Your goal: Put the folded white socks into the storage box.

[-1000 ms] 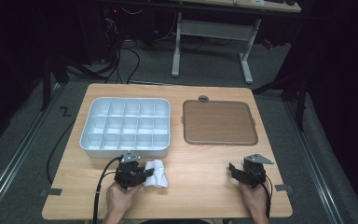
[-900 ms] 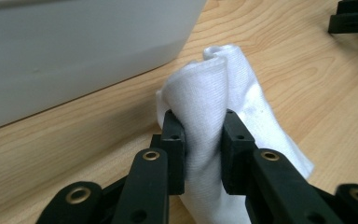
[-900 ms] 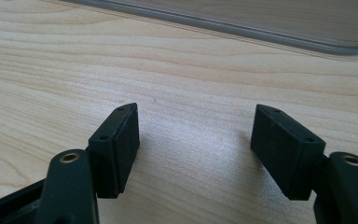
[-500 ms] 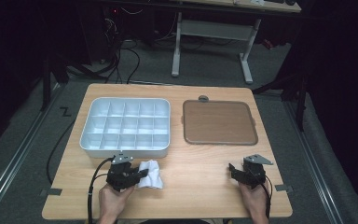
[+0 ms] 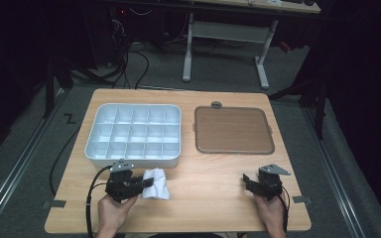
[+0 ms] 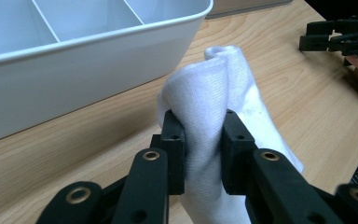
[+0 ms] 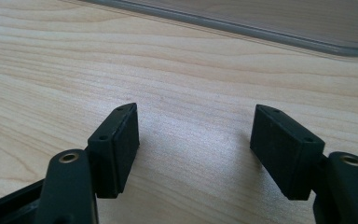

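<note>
Cloth [image 6: 205, 93] pinched in left tongs [image 6: 200, 144], seemingly touching table | right tongs [image 7: 193, 135] spread, well apart.

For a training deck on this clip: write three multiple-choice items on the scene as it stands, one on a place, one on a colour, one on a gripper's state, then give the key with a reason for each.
1. Where is the white cloth?
A. inside the divided tray
B. on the table in front of the divided tray
C. on the brown lid

2. What colour is the divided tray?
A. pale grey-white
B. red
C. black

3. How does the right gripper stand?
A. shut on the cloth
B. shut on nothing
C. open over bare wood

Key:
1 B: the high view shows the cloth on the table just on the person's side of the tray's wall.
2 A: its wall and dividers are pale in the high view and the left gripper view.
3 C: its jaws stand wide apart with only tabletop between them, while the left gripper pinches the cloth.
</note>
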A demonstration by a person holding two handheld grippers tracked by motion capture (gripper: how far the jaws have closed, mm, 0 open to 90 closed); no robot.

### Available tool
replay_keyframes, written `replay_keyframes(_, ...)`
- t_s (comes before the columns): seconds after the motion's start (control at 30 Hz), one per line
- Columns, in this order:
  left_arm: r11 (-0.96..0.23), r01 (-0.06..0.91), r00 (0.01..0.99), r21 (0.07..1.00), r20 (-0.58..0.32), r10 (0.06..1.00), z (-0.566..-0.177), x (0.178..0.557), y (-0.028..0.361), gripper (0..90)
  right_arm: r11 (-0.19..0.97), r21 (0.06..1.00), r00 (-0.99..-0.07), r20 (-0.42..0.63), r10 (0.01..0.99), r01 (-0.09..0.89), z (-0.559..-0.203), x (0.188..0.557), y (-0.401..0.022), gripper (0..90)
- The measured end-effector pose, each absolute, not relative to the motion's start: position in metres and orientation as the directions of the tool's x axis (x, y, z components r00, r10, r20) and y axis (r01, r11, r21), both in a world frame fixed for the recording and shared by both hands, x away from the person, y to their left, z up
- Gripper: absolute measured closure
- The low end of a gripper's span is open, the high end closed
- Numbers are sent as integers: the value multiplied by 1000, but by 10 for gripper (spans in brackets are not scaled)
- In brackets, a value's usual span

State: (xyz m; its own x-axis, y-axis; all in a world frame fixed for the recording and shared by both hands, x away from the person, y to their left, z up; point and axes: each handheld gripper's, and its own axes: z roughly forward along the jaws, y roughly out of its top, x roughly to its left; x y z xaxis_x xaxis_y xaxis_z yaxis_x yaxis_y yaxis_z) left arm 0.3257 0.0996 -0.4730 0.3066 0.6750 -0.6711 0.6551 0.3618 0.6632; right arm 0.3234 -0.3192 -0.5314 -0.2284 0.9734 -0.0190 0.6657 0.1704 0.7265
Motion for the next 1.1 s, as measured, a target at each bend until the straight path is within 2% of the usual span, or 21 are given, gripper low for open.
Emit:
replay_keyframes(0.23, 328, 656, 330, 680, -649, 685, -462, 327, 101, 750, 169, 726, -228, -18, 974, 666, -531, 323, -319, 330)
replay_keyframes(0.53, 350, 655, 335, 670, -672, 660, -448, 334, 110, 750, 171, 726, -228, -20, 973, 666, -531, 323, -319, 331)
replay_keyframes(0.73, 312, 651, 350, 693, -637, 687, -444, 340, 112, 750, 173, 726, -229, -21, 973, 665, -531, 323, -319, 335)
replay_keyframes(1.1, 342, 631, 349, 696, -649, 676, -424, 353, 127, 750, 178, 727, -235, -23, 972, 663, -531, 324, -318, 335)
